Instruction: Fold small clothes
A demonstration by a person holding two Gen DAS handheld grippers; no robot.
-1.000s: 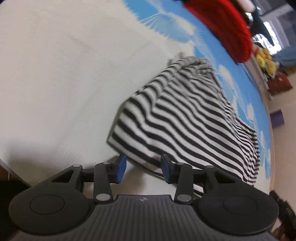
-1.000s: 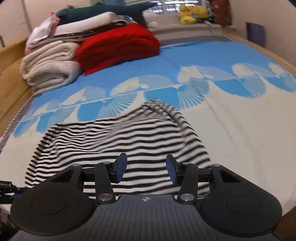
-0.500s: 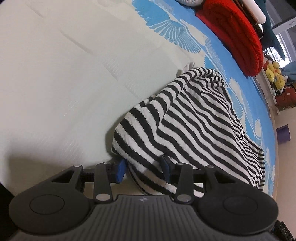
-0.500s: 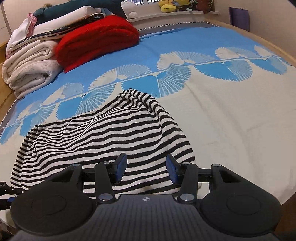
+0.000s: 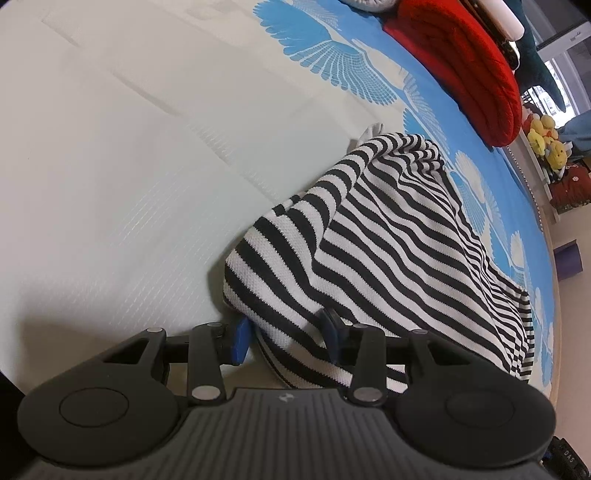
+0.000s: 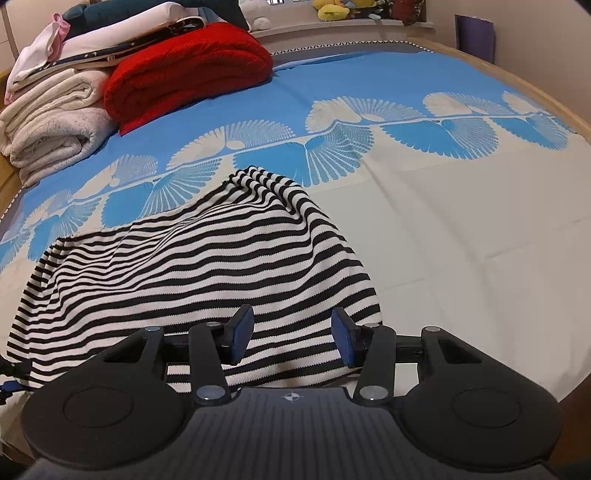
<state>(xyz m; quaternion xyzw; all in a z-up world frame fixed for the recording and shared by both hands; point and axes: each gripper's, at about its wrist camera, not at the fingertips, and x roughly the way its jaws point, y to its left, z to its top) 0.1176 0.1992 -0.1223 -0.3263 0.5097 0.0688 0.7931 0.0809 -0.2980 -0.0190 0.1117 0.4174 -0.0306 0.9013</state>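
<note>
1. Jaws of the left gripper (image 5: 286, 341) stand apart, with a corner of the striped garment (image 5: 388, 251) draped between the blue pads (image 5: 239, 341); the pads do not visibly press the cloth.
2. Jaws of the right gripper (image 6: 291, 336) stand apart above the near hem of the striped garment (image 6: 207, 266), with nothing clamped between them.
3. Striped garment: black and white knit, lying crumpled on the bed cover (image 6: 461, 221), with one raised fold at its far edge.
4. Bed cover: cream near the grippers, blue with a fan pattern farther away.
5. Red blanket (image 6: 188, 70): folded, at the far end of the bed, well apart from the garment.
6. White towels (image 6: 51, 122): stacked just beside the red blanket.
7. Yellow plush toys (image 6: 332, 9): on a ledge beyond the bed.
</note>
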